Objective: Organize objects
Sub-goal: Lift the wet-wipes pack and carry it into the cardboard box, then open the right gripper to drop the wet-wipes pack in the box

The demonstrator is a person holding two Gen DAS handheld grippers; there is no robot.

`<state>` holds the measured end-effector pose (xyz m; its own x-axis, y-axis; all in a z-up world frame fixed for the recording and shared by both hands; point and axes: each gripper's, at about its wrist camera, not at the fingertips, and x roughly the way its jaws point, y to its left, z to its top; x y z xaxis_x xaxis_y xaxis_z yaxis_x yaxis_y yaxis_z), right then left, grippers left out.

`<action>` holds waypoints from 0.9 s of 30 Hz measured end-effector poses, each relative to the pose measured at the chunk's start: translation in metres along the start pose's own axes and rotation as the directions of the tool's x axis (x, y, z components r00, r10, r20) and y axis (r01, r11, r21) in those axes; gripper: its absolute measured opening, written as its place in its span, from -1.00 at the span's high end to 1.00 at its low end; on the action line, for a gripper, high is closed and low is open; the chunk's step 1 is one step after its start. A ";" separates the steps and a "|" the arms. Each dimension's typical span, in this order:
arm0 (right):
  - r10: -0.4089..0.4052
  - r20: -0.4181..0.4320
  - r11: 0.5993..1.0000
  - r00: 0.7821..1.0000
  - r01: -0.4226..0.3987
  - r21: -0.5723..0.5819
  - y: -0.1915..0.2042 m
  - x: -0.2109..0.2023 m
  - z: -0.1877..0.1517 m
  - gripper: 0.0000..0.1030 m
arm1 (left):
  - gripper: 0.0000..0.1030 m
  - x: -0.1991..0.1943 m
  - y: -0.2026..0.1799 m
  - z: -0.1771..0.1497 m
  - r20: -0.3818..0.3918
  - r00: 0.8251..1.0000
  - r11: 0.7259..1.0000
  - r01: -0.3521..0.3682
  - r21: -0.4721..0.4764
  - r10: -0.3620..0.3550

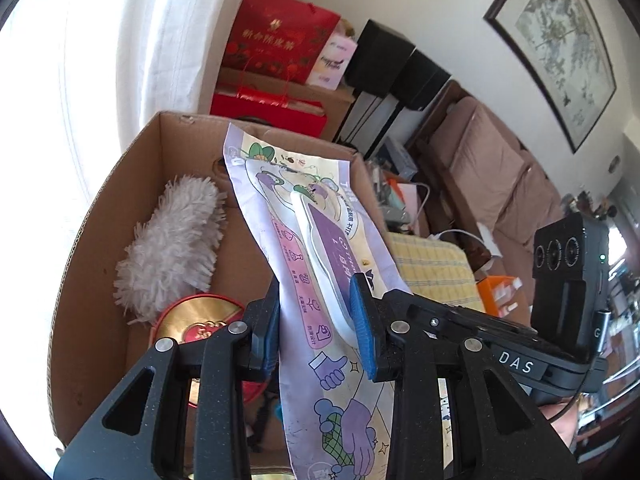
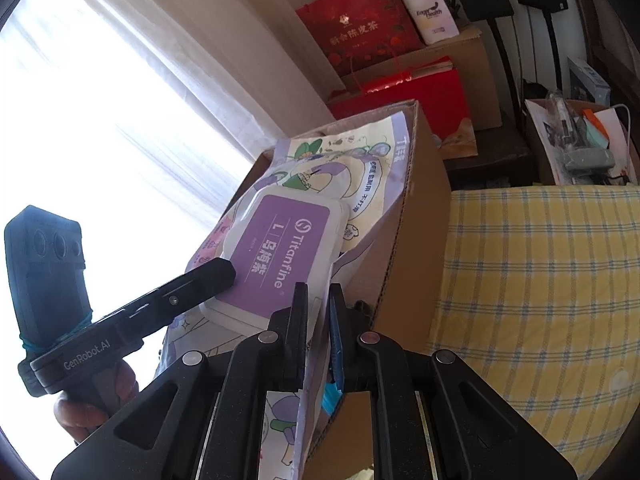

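Bright living room: sheer white curtain [image 1: 132, 40] over a glaring window, brown sofa [image 1: 492, 176] under a framed painting [image 1: 560, 48], yellow checked cloth [image 2: 540, 280] beside an open cardboard box [image 1: 120, 208]. Red gift bags [image 1: 276, 36] and black speakers [image 1: 396, 60] stacked behind the box.

Inside the box: fluffy white duster head [image 1: 172, 248] against the left wall, round red and gold tin [image 1: 196, 320] just below it.

Held above the box opening: large purple and white wipes pack [image 1: 320, 264] with a hard flip lid [image 2: 280, 256], tilted, far end reaching over the box's back edge.

Left gripper [image 1: 316, 324] clamped across the pack's thickness, blue pads [image 1: 362, 328] pressing on either side near the lid. Seen from the right wrist, its black finger lying against the lid's edge, a hand [image 2: 92, 404] wrapped round the handle.

Right gripper [image 2: 318, 344] closed nearly tight, pinching the pack's thin flat edge between its fingers.
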<state>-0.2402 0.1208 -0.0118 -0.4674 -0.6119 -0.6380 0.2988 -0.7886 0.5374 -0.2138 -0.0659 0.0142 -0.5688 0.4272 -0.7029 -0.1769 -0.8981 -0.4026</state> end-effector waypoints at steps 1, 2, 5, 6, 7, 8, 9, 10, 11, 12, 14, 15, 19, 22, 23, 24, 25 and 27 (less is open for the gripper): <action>-0.003 -0.004 1.000 1.000 0.003 0.000 0.001 0.004 0.000 0.79 | 0.43 0.002 0.003 0.000 -0.006 1.000 1.000 -0.003 0.001 0.003; -0.010 -0.008 1.000 1.000 0.010 -0.002 0.001 0.009 0.000 0.79 | 0.42 0.005 0.005 0.001 -0.014 1.000 1.000 -0.006 0.000 0.006; -0.041 -0.015 0.999 0.999 0.041 -0.012 0.002 0.017 -0.001 0.80 | 0.34 0.017 0.013 0.001 -0.046 0.998 0.999 -0.034 0.006 0.034; -0.053 -0.016 0.998 0.998 0.053 -0.014 0.001 0.020 -0.001 0.79 | 0.30 0.022 0.015 0.000 -0.057 0.997 0.999 -0.050 0.011 0.050; -0.056 -0.016 0.998 0.998 0.055 -0.013 0.000 0.022 -0.002 0.79 | 0.28 0.024 0.017 0.000 -0.065 0.996 0.998 -0.056 0.011 0.056; -0.059 -0.006 0.998 0.998 0.059 -0.013 0.000 0.021 -0.002 0.76 | 0.23 0.027 0.020 -0.001 -0.076 0.995 0.998 -0.060 0.007 0.061; -0.062 -0.005 0.998 0.998 0.062 -0.015 0.000 0.020 -0.001 0.76 | 0.19 0.030 0.023 -0.003 -0.087 0.994 0.998 -0.068 -0.005 0.068; -0.063 -0.010 0.998 0.998 0.063 -0.017 0.001 0.021 0.000 0.73 | 0.14 0.031 0.026 -0.004 -0.095 0.992 0.996 -0.084 -0.015 0.082; -0.066 -0.012 0.998 0.998 0.066 -0.022 0.001 0.021 0.000 0.73 | 0.07 0.033 0.028 -0.005 -0.101 0.989 0.994 -0.108 -0.016 0.106; -0.068 -0.014 0.997 0.998 0.068 -0.034 0.002 0.021 0.001 0.71 | 0.06 0.034 0.029 -0.006 -0.095 0.984 0.989 -0.149 0.000 0.148; -0.072 -0.014 0.996 0.997 0.071 -0.056 0.006 0.017 -0.001 0.65 | 0.04 0.032 0.027 -0.010 -0.084 0.981 0.984 -0.174 0.024 0.175; -0.077 -0.009 0.995 0.997 0.076 -0.065 0.008 0.015 -0.001 0.65 | 0.03 0.032 0.027 -0.011 -0.084 0.981 0.984 -0.174 0.026 0.176; -0.121 0.030 0.987 0.992 0.124 -0.105 0.015 -0.002 -0.002 0.38 | 0.03 0.022 0.016 -0.016 -0.059 0.983 0.984 -0.173 0.048 0.175; -0.116 0.042 0.987 0.992 0.120 -0.110 0.016 -0.014 -0.002 0.33 | -0.14 0.011 0.003 -0.018 -0.032 0.986 0.985 -0.159 0.066 0.162; -0.118 0.048 0.986 0.992 0.123 -0.113 0.016 -0.020 -0.002 0.25 | -0.26 0.008 0.000 -0.018 -0.025 0.989 0.987 -0.146 0.065 0.148; -0.122 0.052 0.985 0.991 0.128 -0.117 0.017 -0.023 -0.003 0.22 | -0.31 0.003 -0.004 -0.019 -0.014 0.991 0.990 -0.128 0.063 0.129; -0.128 0.057 0.983 0.990 0.134 -0.122 0.017 -0.027 -0.004 0.17 | -0.39 -0.001 -0.010 -0.019 -0.005 0.993 0.991 -0.115 0.061 0.116; -0.155 0.067 0.976 0.986 0.163 -0.142 0.018 -0.035 -0.006 0.10 | -0.47 -0.008 -0.021 -0.021 0.014 0.993 0.991 -0.114 0.073 0.113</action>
<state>-0.2134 0.1279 0.0173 -0.5626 -0.4768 -0.6754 0.3337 -0.8784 0.3421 -0.1887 -0.0484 0.0153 -0.5961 0.3211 -0.7359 -0.1688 -0.9462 -0.2761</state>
